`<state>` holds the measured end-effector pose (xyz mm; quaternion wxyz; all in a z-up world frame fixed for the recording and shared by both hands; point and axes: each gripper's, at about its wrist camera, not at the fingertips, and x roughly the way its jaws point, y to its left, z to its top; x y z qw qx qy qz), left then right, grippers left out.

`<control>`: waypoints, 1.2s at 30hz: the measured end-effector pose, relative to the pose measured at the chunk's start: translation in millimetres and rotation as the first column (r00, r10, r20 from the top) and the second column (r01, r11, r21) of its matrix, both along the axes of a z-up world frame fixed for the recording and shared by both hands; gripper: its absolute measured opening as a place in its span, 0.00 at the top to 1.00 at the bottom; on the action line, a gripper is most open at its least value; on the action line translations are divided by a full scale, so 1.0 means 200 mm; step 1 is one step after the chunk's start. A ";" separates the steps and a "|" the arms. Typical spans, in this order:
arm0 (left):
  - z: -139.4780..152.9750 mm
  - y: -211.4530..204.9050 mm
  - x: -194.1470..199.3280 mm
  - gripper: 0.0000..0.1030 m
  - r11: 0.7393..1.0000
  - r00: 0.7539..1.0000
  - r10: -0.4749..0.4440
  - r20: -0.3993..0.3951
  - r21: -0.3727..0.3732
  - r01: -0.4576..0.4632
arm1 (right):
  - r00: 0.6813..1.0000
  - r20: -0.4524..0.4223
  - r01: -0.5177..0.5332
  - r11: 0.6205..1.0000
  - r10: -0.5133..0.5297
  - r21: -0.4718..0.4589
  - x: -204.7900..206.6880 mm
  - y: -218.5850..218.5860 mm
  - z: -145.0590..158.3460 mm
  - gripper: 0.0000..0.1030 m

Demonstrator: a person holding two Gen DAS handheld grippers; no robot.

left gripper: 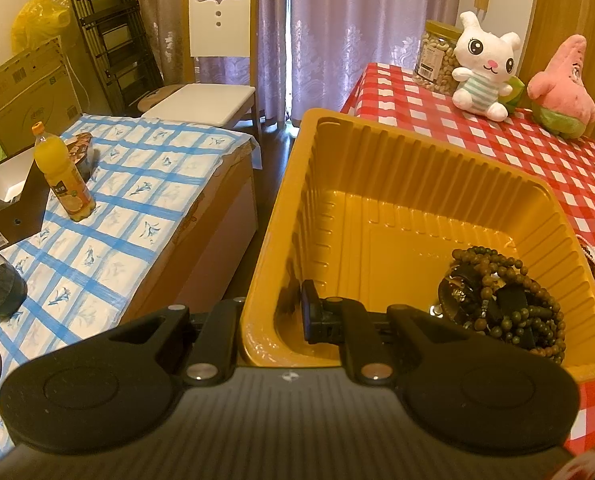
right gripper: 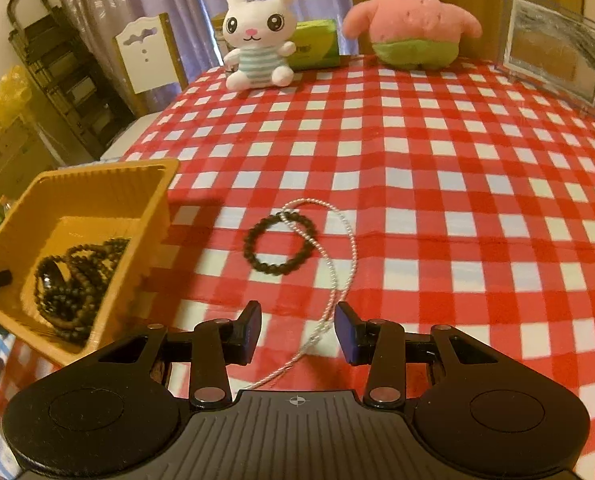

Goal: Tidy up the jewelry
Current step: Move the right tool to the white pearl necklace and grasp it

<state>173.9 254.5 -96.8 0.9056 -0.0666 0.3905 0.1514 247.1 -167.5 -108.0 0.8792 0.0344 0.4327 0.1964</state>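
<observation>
My left gripper is shut on the left wall of the yellow plastic tray, one finger outside and one inside. Several dark and brown bead bracelets lie heaped in the tray's near right corner. In the right wrist view the tray sits at the table's left edge with the same bead heap in it. A black bead bracelet lies on the red checked cloth, crossed by a pink-white pearl necklace. My right gripper hangs open above the necklace's near end, pads not touching it.
A white rabbit plush, a pink star plush, a green box and a framed picture stand at the table's far side. A nut jar stands there too. A juice bottle stands on the blue checked table to the left.
</observation>
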 end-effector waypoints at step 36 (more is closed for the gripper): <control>-0.02 0.04 -0.02 0.87 1.000 1.000 0.010 -0.009 -0.004 -0.010 | 0.956 0.119 -0.255 0.961 0.268 -0.110 0.31 0.16 -0.14 0.85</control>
